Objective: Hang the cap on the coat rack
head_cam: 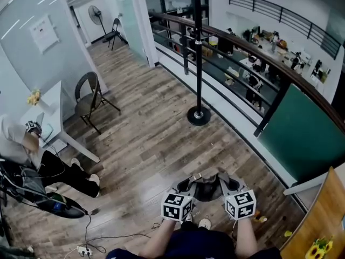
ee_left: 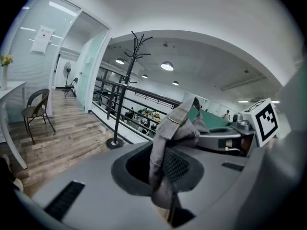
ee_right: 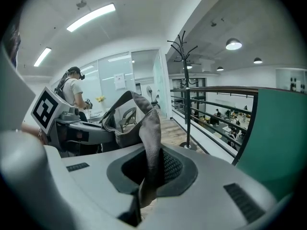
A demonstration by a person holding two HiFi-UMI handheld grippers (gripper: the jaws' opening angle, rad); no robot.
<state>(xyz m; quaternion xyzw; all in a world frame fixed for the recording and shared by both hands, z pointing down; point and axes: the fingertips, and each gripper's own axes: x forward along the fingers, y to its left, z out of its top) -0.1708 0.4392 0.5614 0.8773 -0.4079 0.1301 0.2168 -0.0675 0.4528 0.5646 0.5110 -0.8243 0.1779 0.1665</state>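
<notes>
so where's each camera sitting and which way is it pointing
Head view: on the person's head, looking steeply down at the wood floor; both forearms show, left gripper and right gripper shut on the cap.
Left gripper view: on the left gripper, looking along its jaws toward the coat rack; right gripper at right.
Right gripper view: on the right gripper, facing the coat rack past the railing; left gripper at left.
Shared: all three show cap and coat rack.

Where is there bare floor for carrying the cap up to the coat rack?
Bare wood floor runs from the cap straight to the base of the coat rack, bordered left by the chair and right by the railing. Crowded: far left, around a seated person and the table.
</notes>
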